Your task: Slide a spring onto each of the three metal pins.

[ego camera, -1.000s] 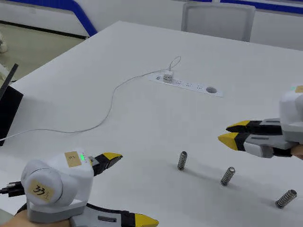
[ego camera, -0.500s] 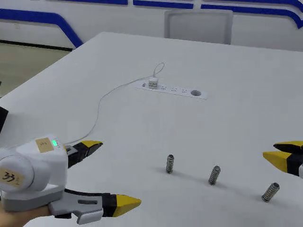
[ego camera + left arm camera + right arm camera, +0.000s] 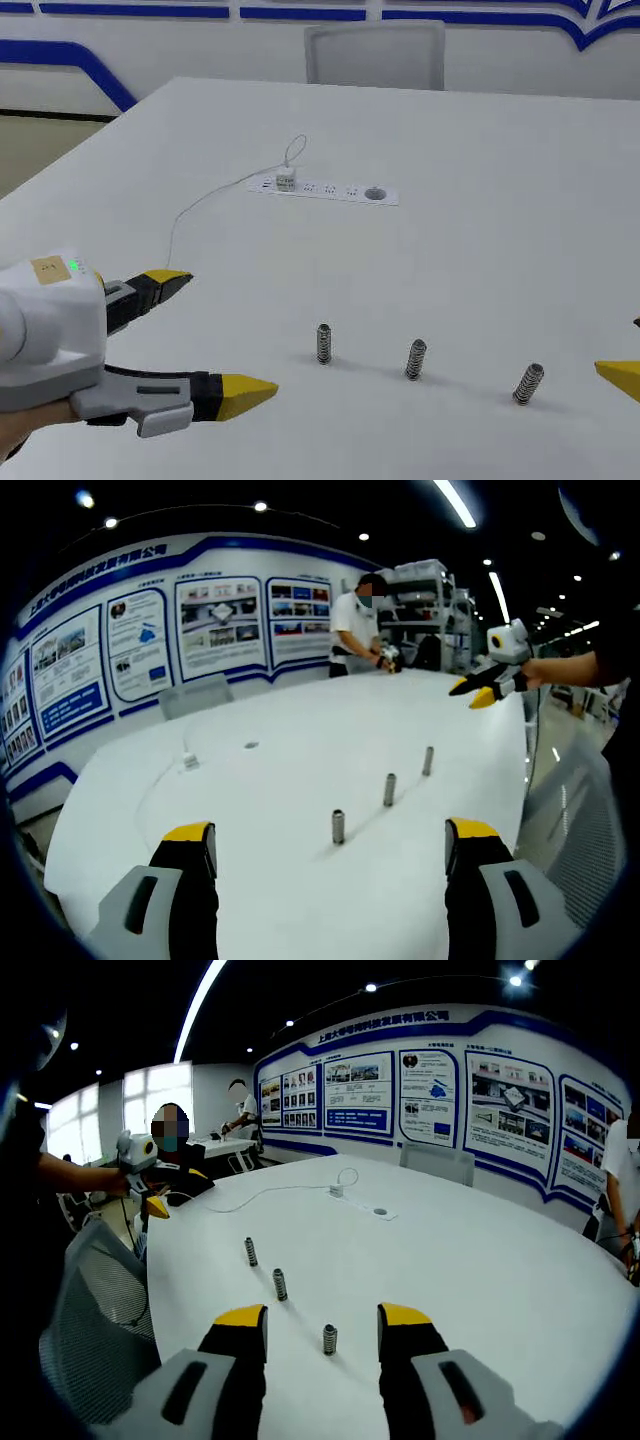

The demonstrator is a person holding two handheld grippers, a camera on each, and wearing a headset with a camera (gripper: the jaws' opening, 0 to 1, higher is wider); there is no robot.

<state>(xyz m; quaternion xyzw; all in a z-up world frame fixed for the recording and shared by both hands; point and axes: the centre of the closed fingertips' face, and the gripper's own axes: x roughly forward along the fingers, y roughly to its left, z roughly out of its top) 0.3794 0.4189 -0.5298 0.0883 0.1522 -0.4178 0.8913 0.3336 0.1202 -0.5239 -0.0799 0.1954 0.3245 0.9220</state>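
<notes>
Three small metal springs stand upright in a row on the white table [image 3: 480,250]: the left spring [image 3: 323,343], the middle spring [image 3: 416,359] and the right spring [image 3: 528,383]. The pins inside the coils are too small to make out. My left gripper [image 3: 213,333] hovers open at the lower left, well short of the left spring [image 3: 338,827], with nothing between its jaws. At the right edge is my right gripper [image 3: 630,350], open and empty. Its own view puts the nearest spring [image 3: 329,1339] just beyond the open right gripper [image 3: 322,1317].
A white power strip [image 3: 325,189] lies mid-table with a plugged charger and a thin cable [image 3: 200,205] trailing left. A grey chair [image 3: 375,55] stands at the far edge. A person [image 3: 357,620] works at another bench beyond the table.
The head camera has swung, shifting everything left in the picture. My right gripper has pulled back to the right, away from the springs. The springs have not moved.
</notes>
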